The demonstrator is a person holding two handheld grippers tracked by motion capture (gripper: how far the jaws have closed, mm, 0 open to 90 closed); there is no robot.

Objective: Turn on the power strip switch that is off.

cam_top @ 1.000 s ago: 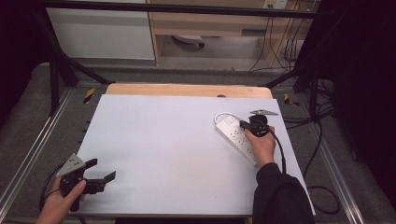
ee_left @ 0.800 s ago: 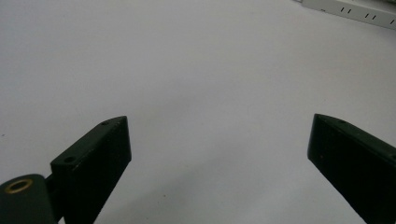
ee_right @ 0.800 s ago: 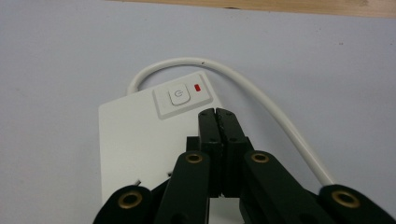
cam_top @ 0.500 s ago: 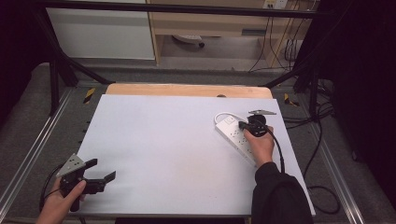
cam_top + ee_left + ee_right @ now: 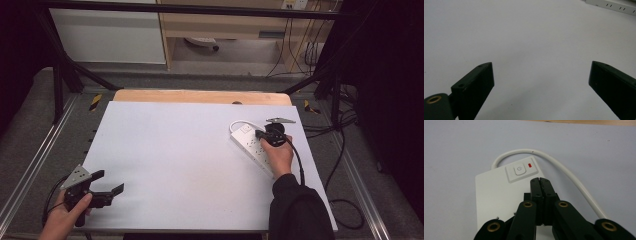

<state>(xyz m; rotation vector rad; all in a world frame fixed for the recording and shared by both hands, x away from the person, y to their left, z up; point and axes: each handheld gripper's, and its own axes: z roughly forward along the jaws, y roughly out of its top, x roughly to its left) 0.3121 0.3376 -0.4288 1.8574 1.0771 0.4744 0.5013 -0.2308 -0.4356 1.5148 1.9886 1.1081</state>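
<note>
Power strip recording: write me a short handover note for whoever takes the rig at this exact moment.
Right gripper: jaws shut, nothing between them, tips over the power strip just short of its power button.
Left gripper: jaws open, holding nothing, resting low at the near left corner of the table.
Power strip: lies flat at the right side of the table, its white cable looping round its switch end. The small indicator beside the button shows red.
Done: the right gripper is lined up on the switch end.
Left: probably pressing the button; whether the tips touch the strip I cannot tell.
</note>
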